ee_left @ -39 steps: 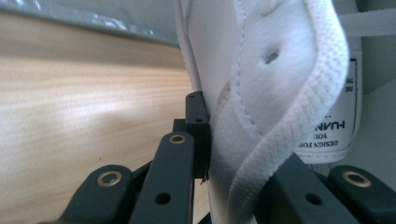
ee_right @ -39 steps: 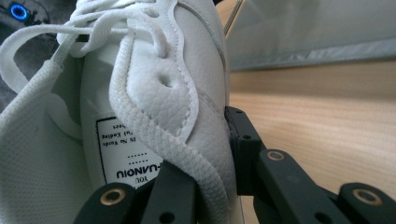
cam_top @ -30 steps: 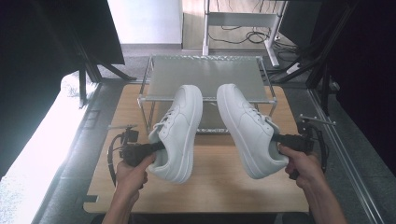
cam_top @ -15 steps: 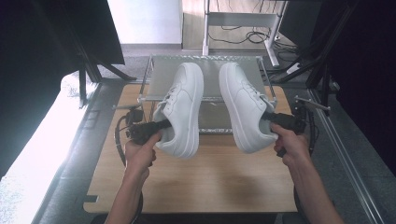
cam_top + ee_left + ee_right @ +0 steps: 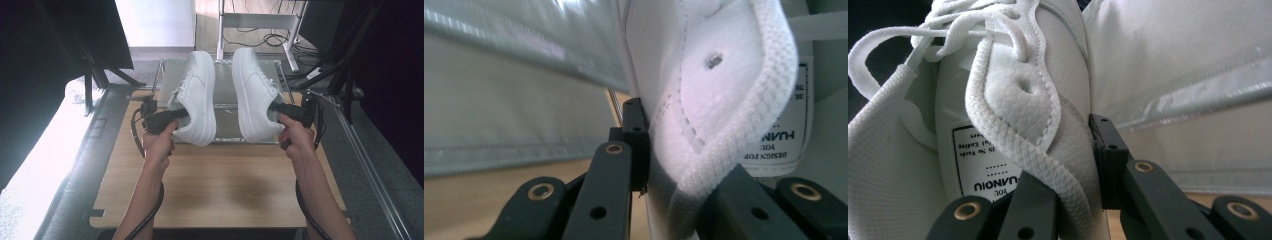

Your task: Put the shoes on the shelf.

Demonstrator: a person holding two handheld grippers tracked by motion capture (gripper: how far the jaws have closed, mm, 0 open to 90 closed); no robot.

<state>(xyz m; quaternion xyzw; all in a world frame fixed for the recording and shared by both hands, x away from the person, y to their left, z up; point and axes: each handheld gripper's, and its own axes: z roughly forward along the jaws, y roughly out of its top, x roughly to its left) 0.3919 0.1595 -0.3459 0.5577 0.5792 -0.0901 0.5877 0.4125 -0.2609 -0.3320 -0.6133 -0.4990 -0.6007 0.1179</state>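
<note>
Two white sneakers hang in the air over a metal shoe rack (image 5: 223, 132). My left gripper (image 5: 176, 114) is shut on the collar of the left sneaker (image 5: 196, 95), toe pointing away from me. My right gripper (image 5: 275, 107) is shut on the collar of the right sneaker (image 5: 252, 95), held the same way. In the left gripper view the jaws pinch the padded collar wall (image 5: 704, 130), one jaw inside the shoe and one outside. The right gripper view has the jaws clamped on the collar (image 5: 1043, 120) beside the tongue label (image 5: 983, 165) and laces.
The rack stands at the far end of a wooden table (image 5: 220, 185). A desk frame with cables (image 5: 260, 22) lies beyond it. Dark stands and panels flank both sides. Black cables trail from both grippers along the forearms.
Both hands have carried the sneakers away from me and slightly up, from over the table's middle to above the rack. Both grips stay unchanged.
</note>
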